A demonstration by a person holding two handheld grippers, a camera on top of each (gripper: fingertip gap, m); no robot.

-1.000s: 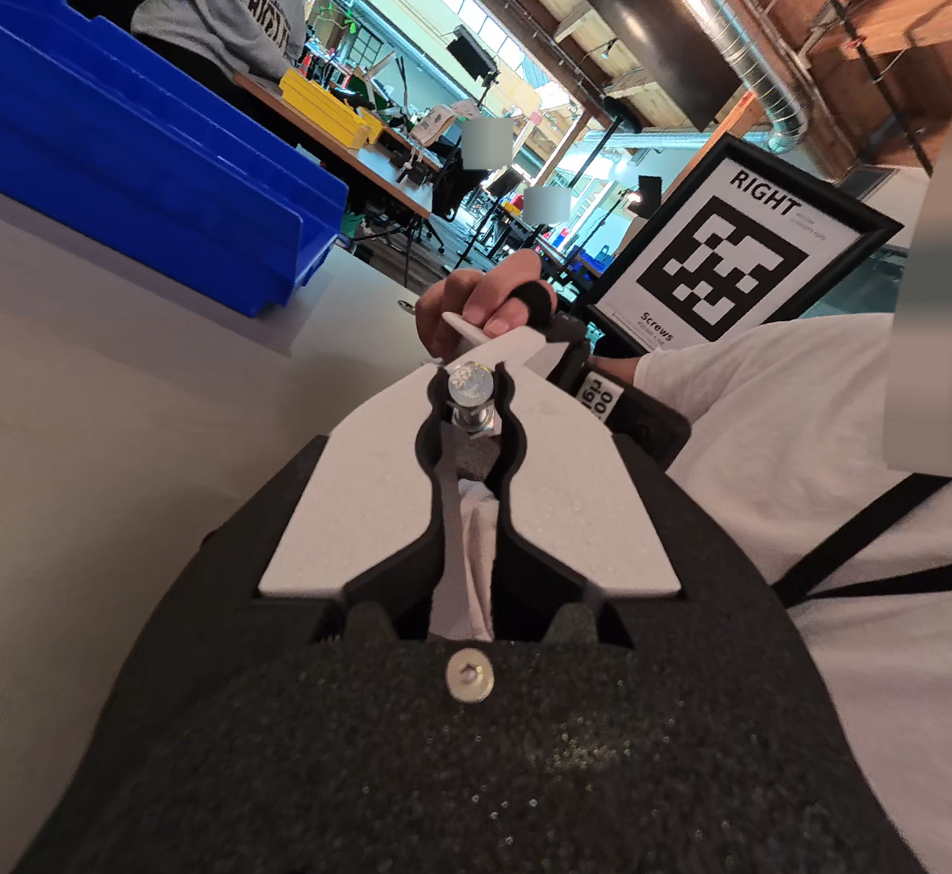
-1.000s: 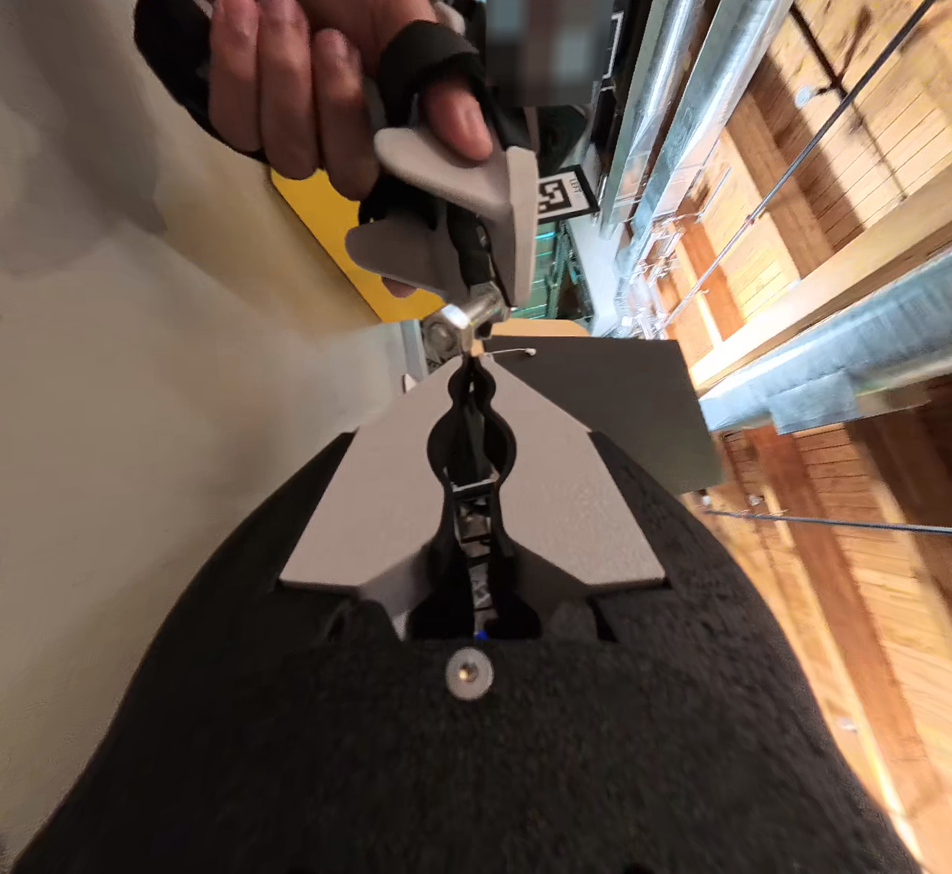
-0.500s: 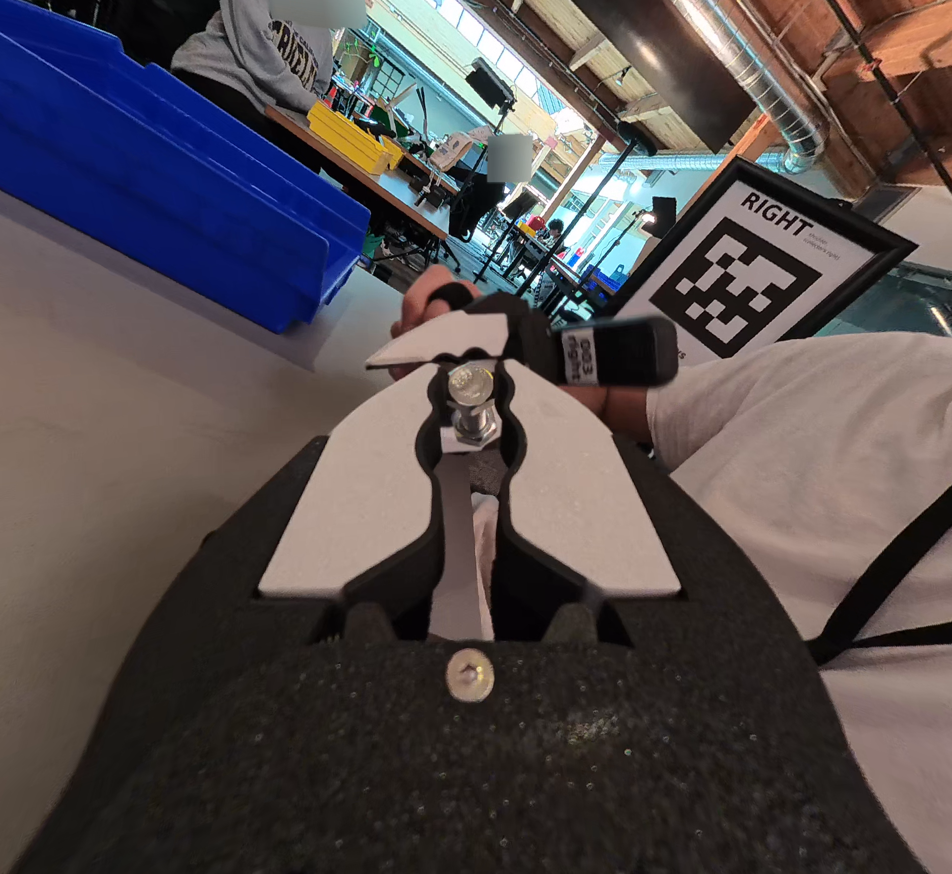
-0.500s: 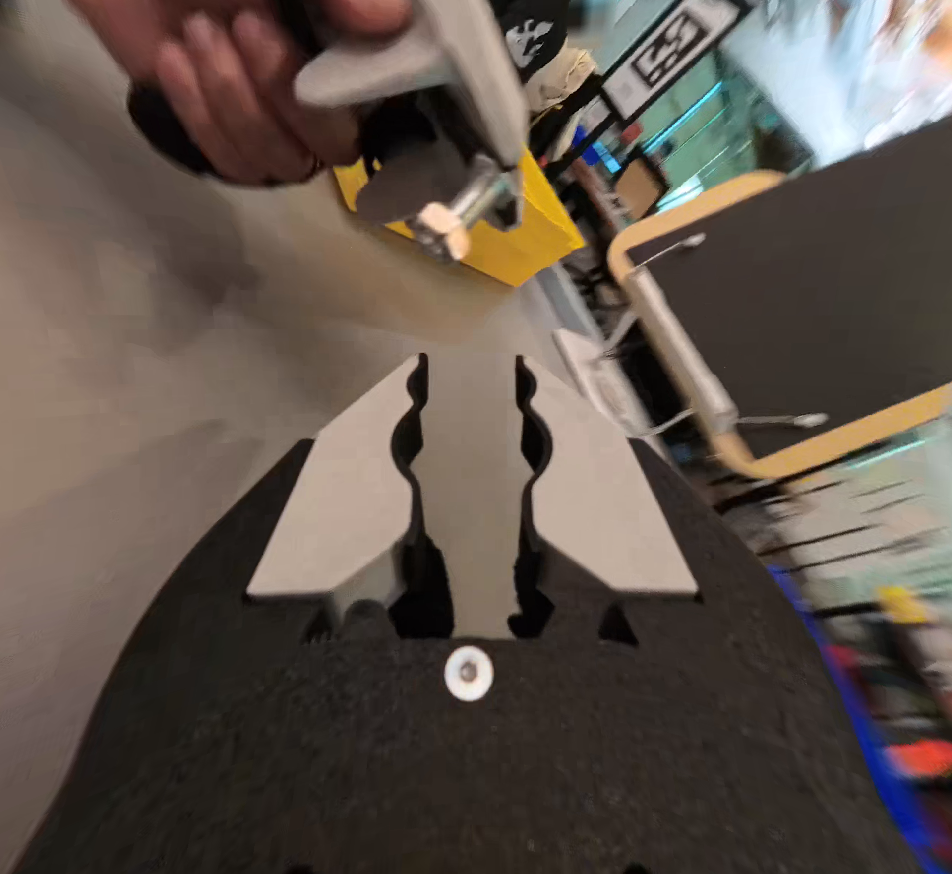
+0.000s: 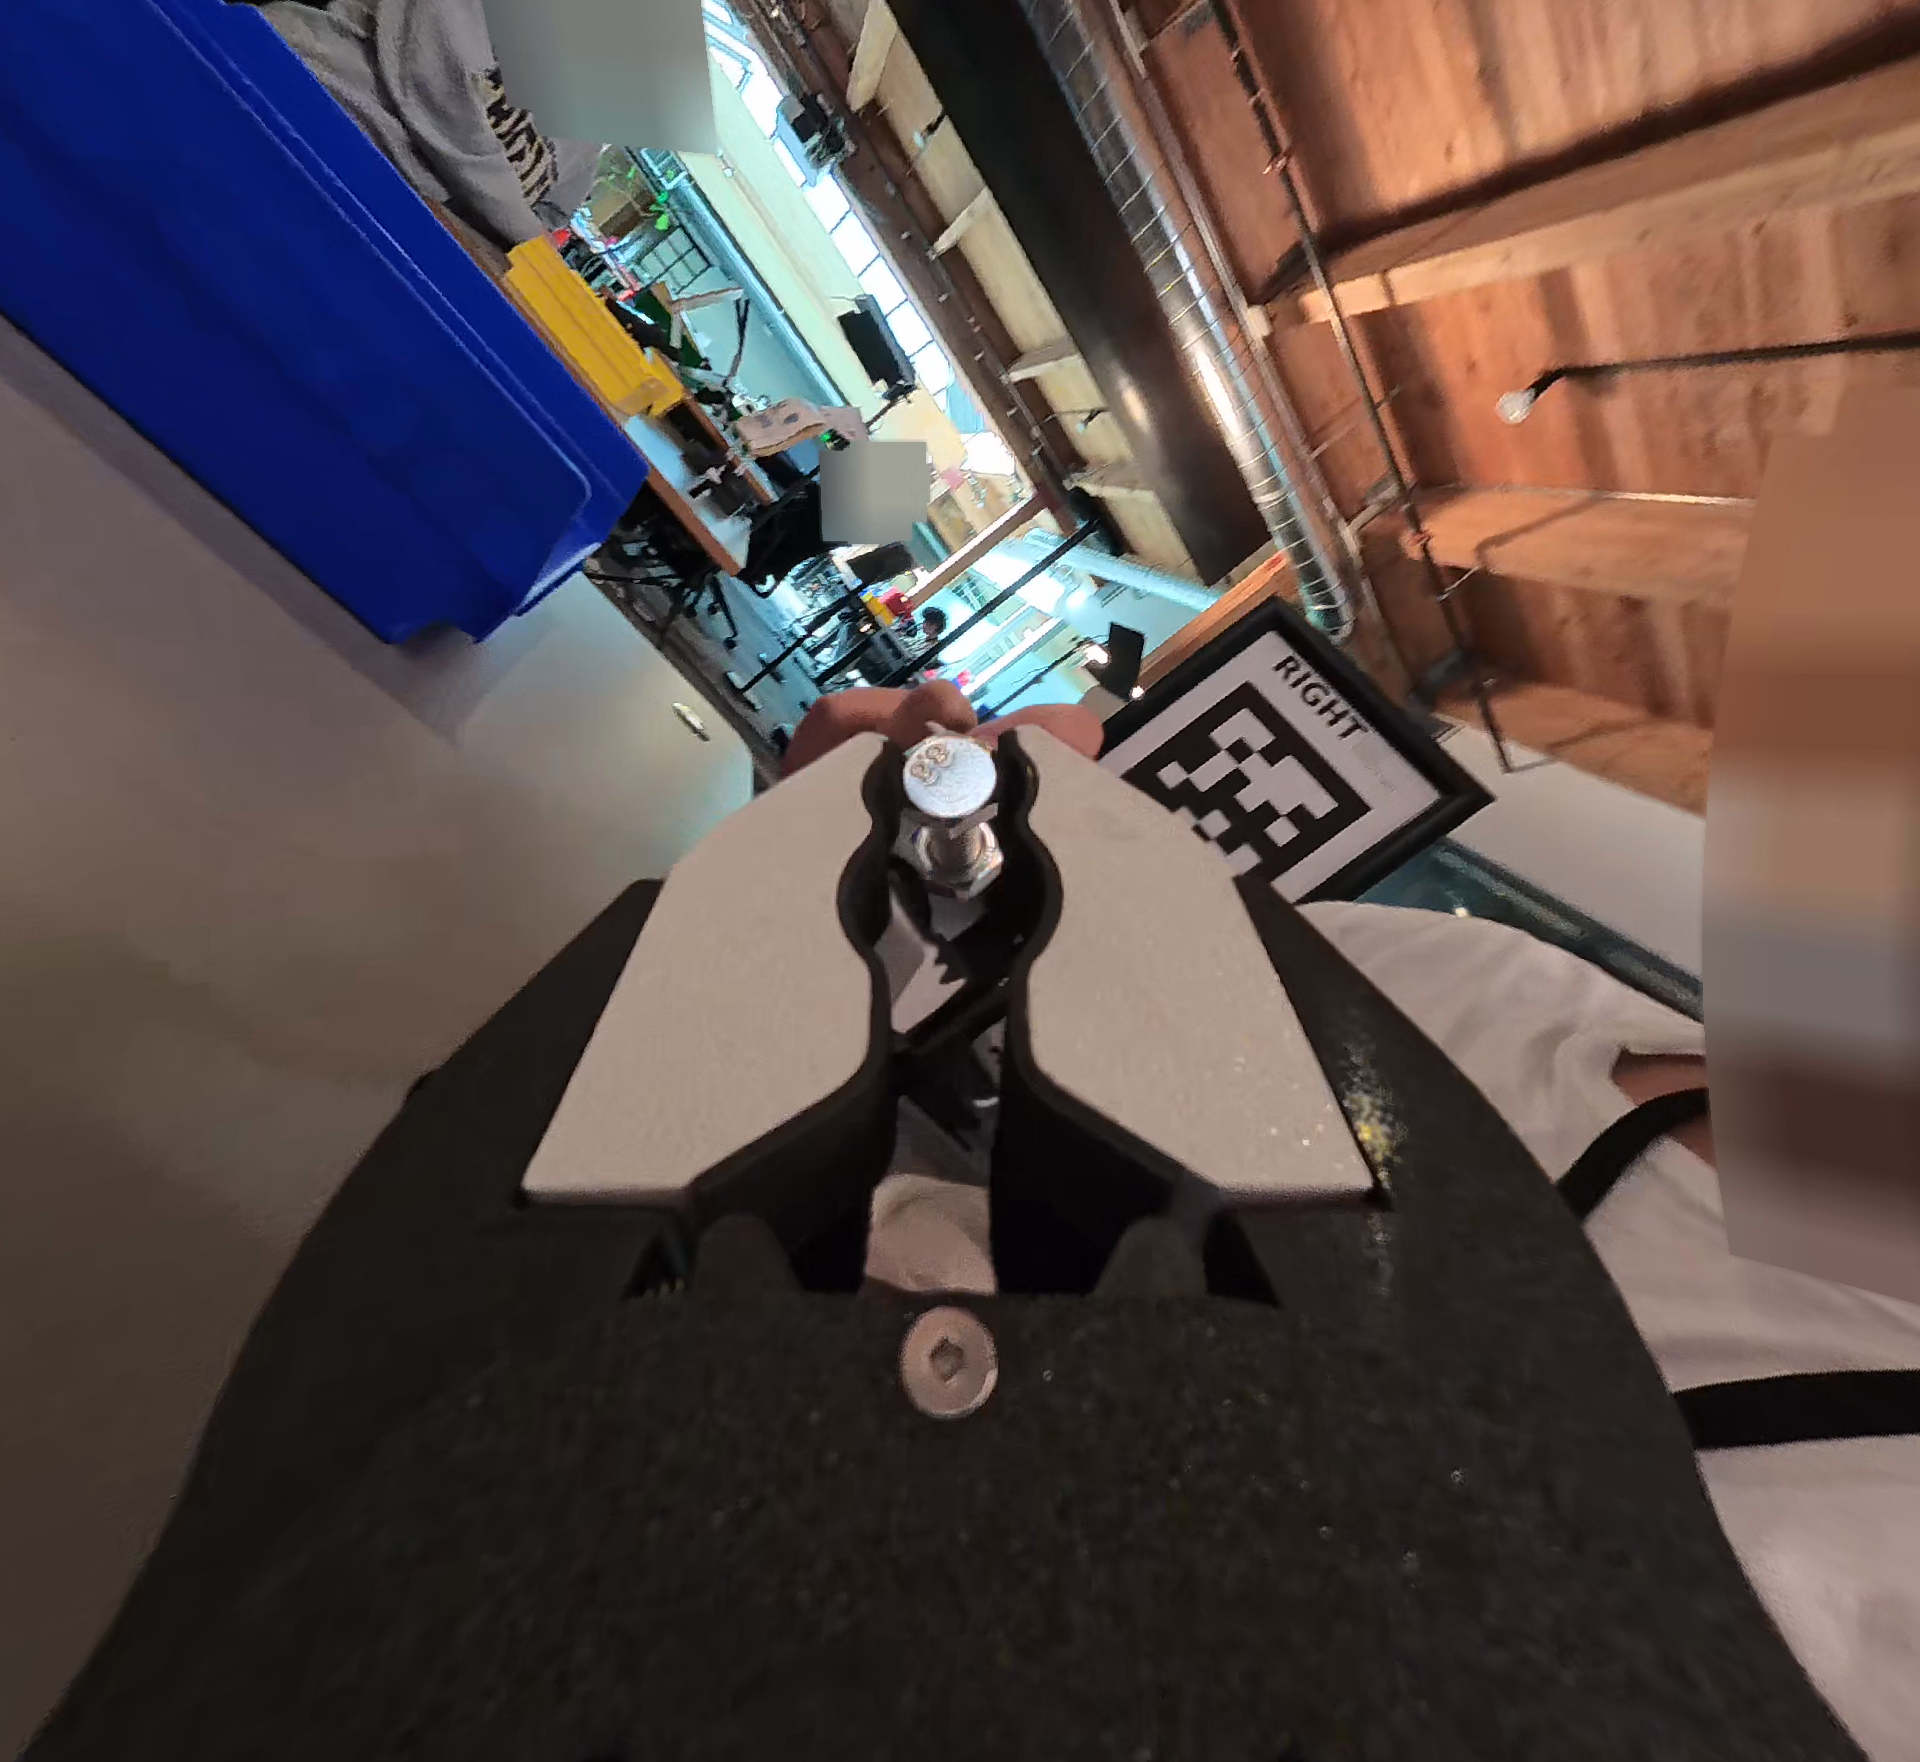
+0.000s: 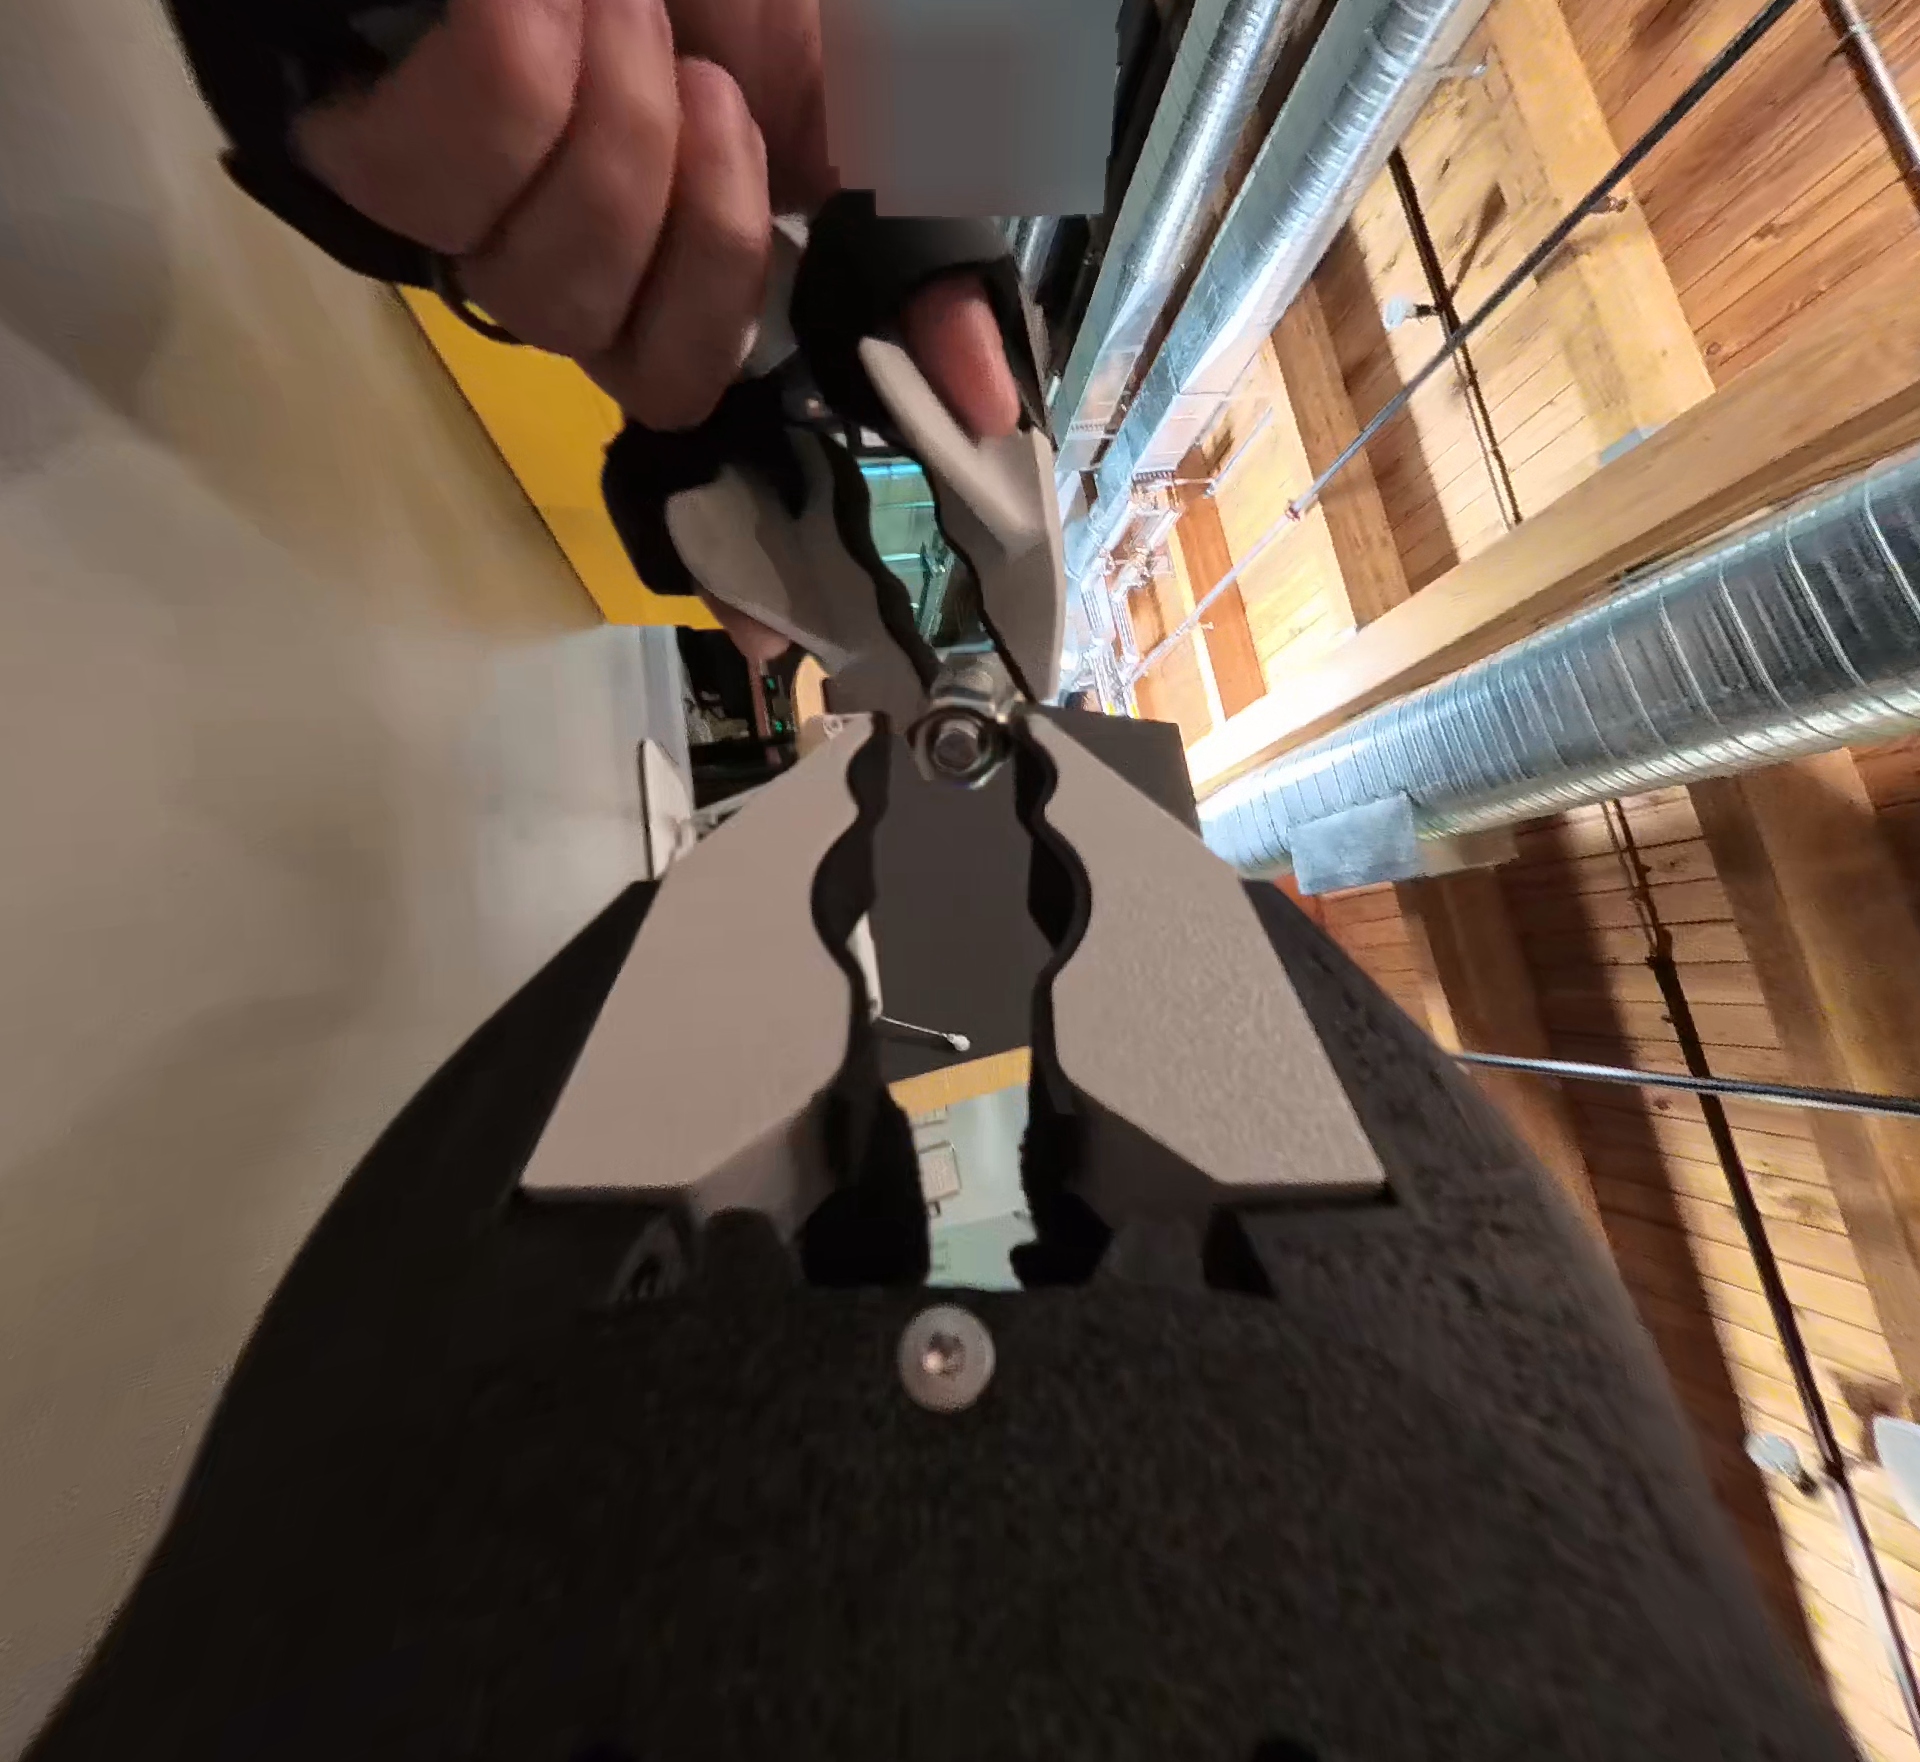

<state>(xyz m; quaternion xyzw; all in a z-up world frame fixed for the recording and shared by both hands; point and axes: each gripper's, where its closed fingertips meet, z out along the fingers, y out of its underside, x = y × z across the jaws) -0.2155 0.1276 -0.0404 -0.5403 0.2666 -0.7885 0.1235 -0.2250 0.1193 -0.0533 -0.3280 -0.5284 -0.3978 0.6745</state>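
— Where is the bolt (image 5: 948, 782) relative to your two tongs?

— Your left gripper (image 5: 948, 767) pinches it near the head, at the centre of the left wrist view. In the right wrist view that gripper reaches down from the upper middle, and the bolt's long axis points almost straight at the lens, threaded end first.

— And your right gripper (image 6: 956, 736)?

— It is partly closed. The nut (image 6: 961, 746) sits right between its fingertips (image 6: 1049, 756), which flank it closely and appear to touch both sides. So the right one is at the nut and the left one at the head.
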